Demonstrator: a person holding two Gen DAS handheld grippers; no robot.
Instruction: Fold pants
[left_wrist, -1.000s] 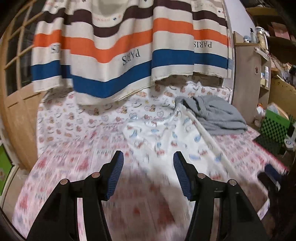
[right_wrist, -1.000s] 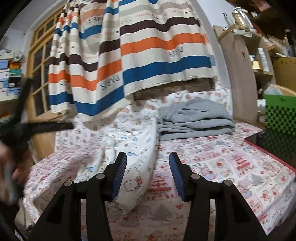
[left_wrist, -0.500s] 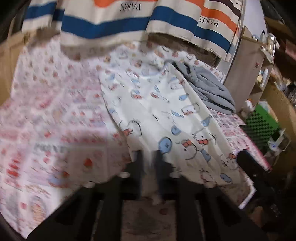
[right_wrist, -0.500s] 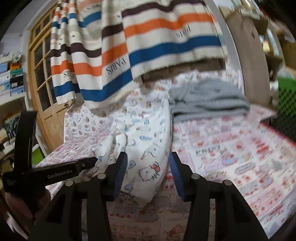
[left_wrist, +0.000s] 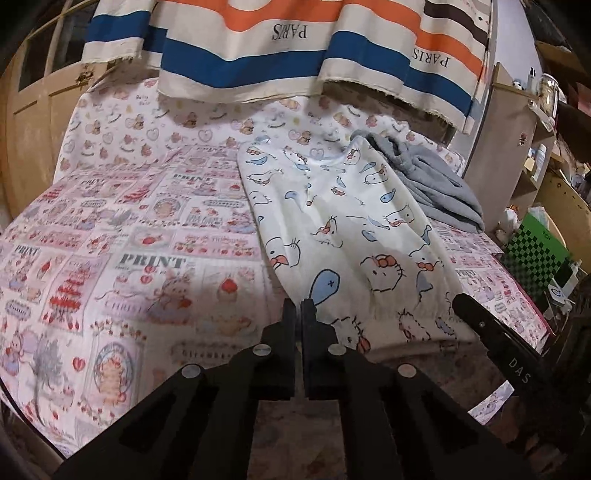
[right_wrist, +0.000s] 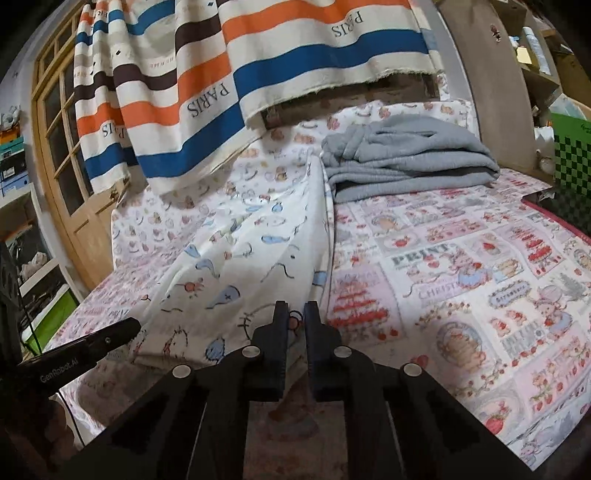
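White pants (left_wrist: 332, 229) with a cartoon-cat print lie flat on the pink patterned bed sheet (left_wrist: 129, 258), legs pointing toward me. My left gripper (left_wrist: 299, 306) is shut on the near left corner of the hem. In the right wrist view the same pants (right_wrist: 251, 258) show creases running toward my right gripper (right_wrist: 293, 310). Its jaws are closing on the near right hem corner, with cloth in the narrow gap between them. Each wrist view also catches the other gripper at its edge, as the right gripper (left_wrist: 491, 332) and the left gripper (right_wrist: 85, 347).
A folded grey garment (right_wrist: 406, 158) lies at the far right of the bed, touching the pants' waist end. A striped curtain (left_wrist: 258, 44) hangs over the far edge. A wooden door (right_wrist: 66, 147) stands to the left, and shelves and a green checkered box (left_wrist: 535, 251) to the right.
Both grippers came down to the near hem of the pants. Their jaws went from wide open to closed, the left first, then the right.
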